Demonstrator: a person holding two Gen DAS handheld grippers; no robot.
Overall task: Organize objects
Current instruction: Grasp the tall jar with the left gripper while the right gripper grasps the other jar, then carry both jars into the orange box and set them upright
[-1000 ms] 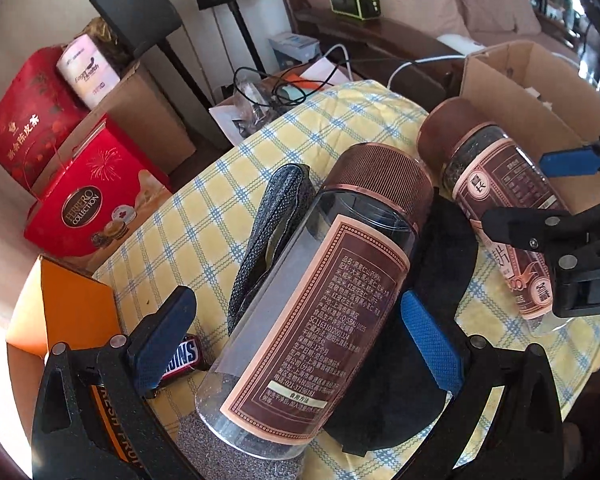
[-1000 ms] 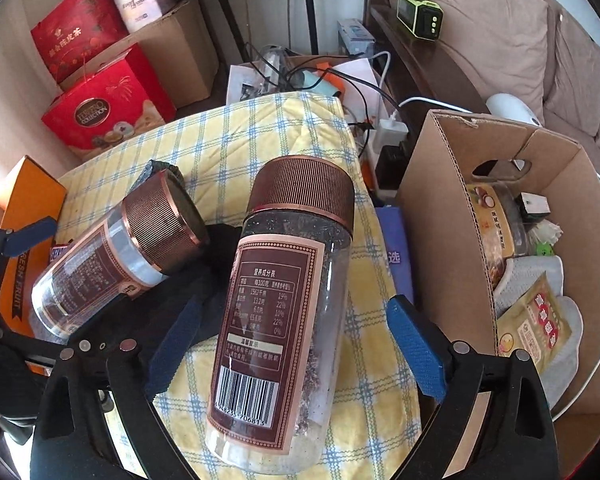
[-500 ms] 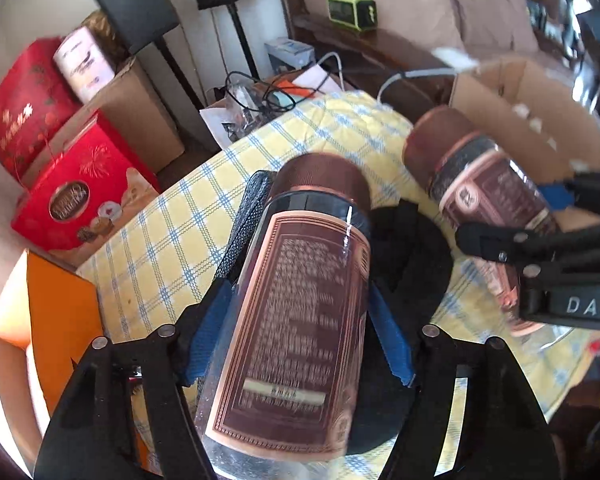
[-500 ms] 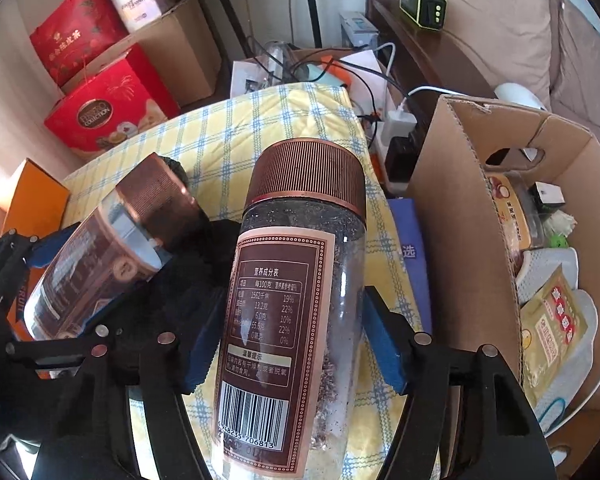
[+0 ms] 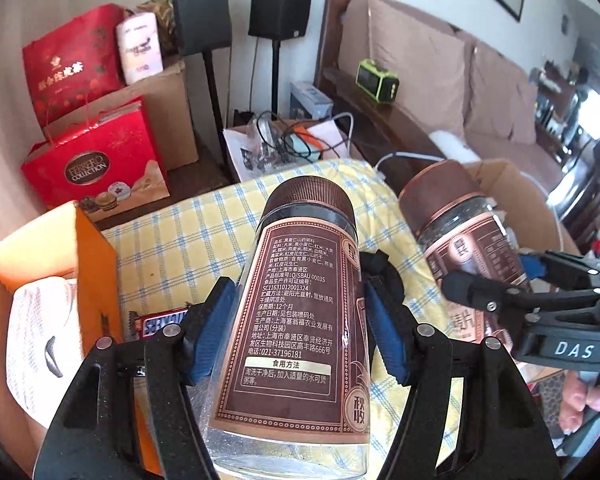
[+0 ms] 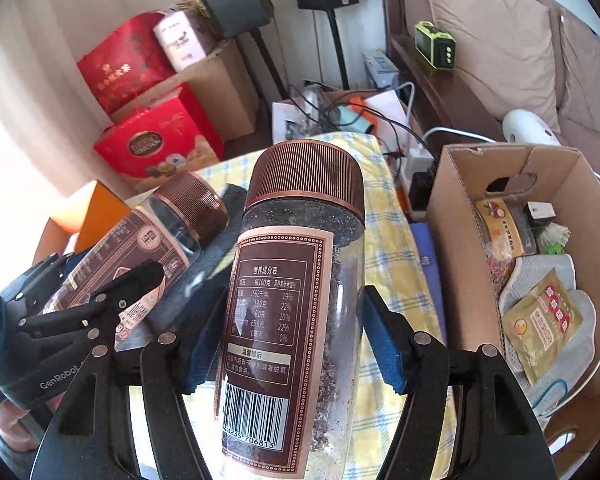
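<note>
Two clear jars with ribbed brown caps and brown labels are held above the yellow checked tablecloth (image 5: 180,248). My left gripper (image 5: 298,326) is shut on the left jar (image 5: 308,200), its blue pads pressing both sides of the label. My right gripper (image 6: 296,342) is shut on the right jar (image 6: 304,176), which holds dark grains. Each wrist view also catches the other pair: the right jar (image 5: 456,224) in the right gripper (image 5: 500,276), and the left jar (image 6: 180,216) in the left gripper (image 6: 96,276).
An open cardboard box (image 6: 452,240) with packets and a tin stands to the right of the table. An orange box (image 5: 92,248) stands at the left, with a Snickers bar (image 5: 160,324) beside it. Dark cloth (image 5: 384,276) lies under the jars. Red gift boxes (image 5: 96,168) sit beyond.
Both grippers closed on the jars that lay on the cloth, then lifted them. The left jar rolled more upright in the view.
</note>
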